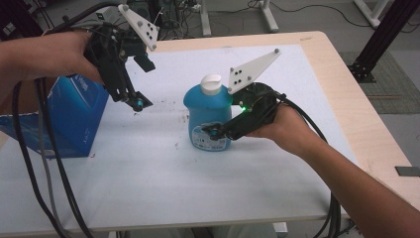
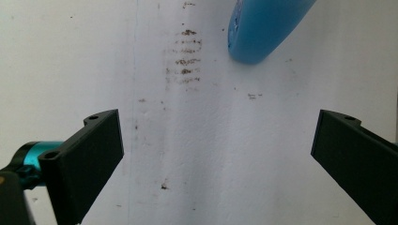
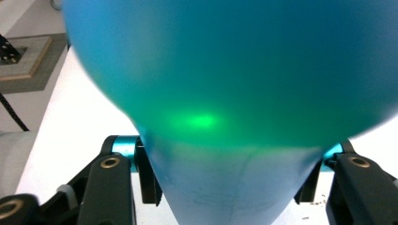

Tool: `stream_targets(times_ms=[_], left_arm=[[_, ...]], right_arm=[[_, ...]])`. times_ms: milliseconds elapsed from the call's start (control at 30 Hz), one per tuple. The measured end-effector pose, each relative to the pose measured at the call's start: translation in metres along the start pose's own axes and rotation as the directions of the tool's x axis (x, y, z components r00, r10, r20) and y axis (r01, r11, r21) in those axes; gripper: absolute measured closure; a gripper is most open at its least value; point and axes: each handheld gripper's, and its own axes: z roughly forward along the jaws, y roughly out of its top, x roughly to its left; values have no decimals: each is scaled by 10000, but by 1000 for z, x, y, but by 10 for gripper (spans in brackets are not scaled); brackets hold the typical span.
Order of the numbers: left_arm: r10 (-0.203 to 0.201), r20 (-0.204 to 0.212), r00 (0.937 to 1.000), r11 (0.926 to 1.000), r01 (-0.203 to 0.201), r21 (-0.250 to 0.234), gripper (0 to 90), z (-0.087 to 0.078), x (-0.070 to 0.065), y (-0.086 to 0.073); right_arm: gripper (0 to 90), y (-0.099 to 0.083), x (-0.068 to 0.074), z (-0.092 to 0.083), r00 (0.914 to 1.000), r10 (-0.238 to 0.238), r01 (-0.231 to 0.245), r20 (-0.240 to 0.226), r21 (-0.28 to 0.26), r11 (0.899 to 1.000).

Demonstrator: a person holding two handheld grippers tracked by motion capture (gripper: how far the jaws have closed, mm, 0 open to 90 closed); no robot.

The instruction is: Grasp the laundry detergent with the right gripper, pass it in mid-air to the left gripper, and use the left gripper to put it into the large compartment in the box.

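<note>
A blue bottle (image 1: 205, 106) with a white cap (image 1: 212, 83) stands upright near the middle of the white mat. My right gripper (image 1: 214, 131) comes in from the right and is shut on the bottle's lower body. In the right gripper view the bottle (image 3: 225, 84) sits tight between both jaws of that gripper (image 3: 230, 187). My left gripper (image 1: 143, 83) hangs above the mat to the bottle's left, open with nothing between its jaws. The left gripper view shows that gripper (image 2: 216, 159) with its jaws wide apart over bare mat, and the bottle (image 2: 263, 28) farther off.
A blue box (image 1: 74, 114) stands at the left edge of the white mat (image 1: 148, 168). Cables (image 1: 44, 188) trail down from the left hand. The wooden table rim (image 1: 341, 89) runs along the right, with a black frame leg (image 1: 381, 34) beyond it.
</note>
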Motion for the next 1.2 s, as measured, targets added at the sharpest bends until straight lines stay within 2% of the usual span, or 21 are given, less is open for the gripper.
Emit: stream_targets(times_ms=[333,667,867,1033,1200], left_arm=[[-12,17,10000,10000,12,-8,27,1,0,0],[-56,102,9999,9999,57,-129,27,-4,-4,2],[-378,107,9992,9991,380,-183,26,-10,-10,8],[-222,77,9997,9996,224,-183,26,-18,-16,14],[19,86,10000,10000,-18,-86,27,-27,-25,24]], right_arm=[[450,-1,1,0,9998,-189,190,88,-152,9997],[471,1,3,-1,9991,-403,404,141,-54,9992],[472,7,3,-4,9990,-435,435,110,13,9991],[471,17,0,-13,9992,-373,375,134,-183,9991],[471,29,-3,-18,9990,-448,448,17,-58,9990]])
